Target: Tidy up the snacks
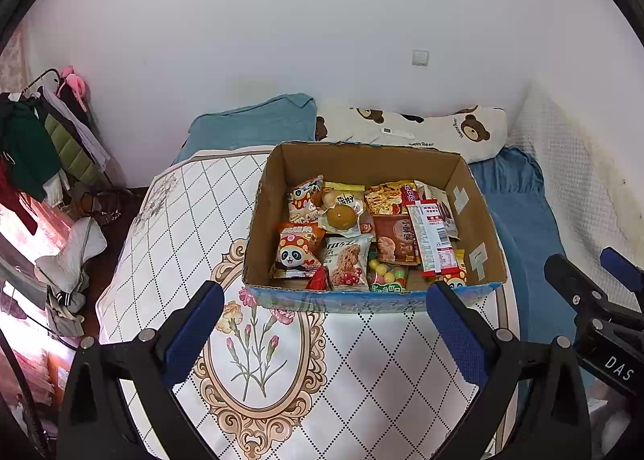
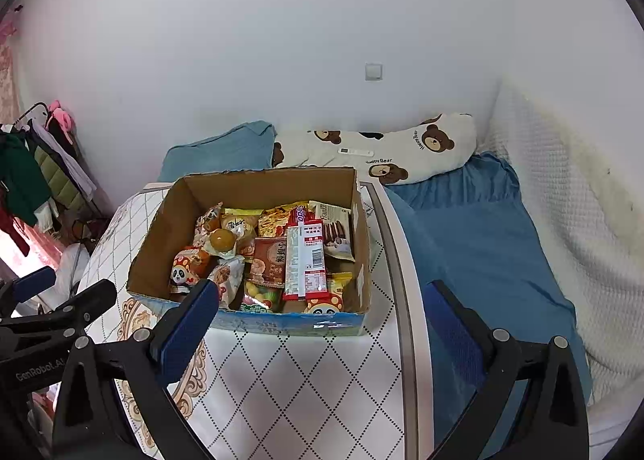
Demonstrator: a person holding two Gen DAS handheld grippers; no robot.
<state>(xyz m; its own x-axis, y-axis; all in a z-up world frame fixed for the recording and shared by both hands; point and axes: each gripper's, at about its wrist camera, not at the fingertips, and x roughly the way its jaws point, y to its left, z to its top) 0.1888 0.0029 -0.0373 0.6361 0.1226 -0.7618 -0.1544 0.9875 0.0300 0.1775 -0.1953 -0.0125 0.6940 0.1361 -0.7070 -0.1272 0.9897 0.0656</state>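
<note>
Both hand-held grippers, left (image 1: 324, 309) and right (image 2: 320, 309), hover spread and empty before the cardboard box (image 1: 475, 198) of snacks (image 1: 350, 234) on the desk (image 1: 354, 371). Likely next: picking one packet out.

Both wrist views look down and forward, fairly near, perhaps side by side, sharing the snack box (image 1: 374, 226) (image 2: 257, 242).

Snack packets (image 1: 362, 234) (jumbled) in open box (image 1: 479, 218)
</note>
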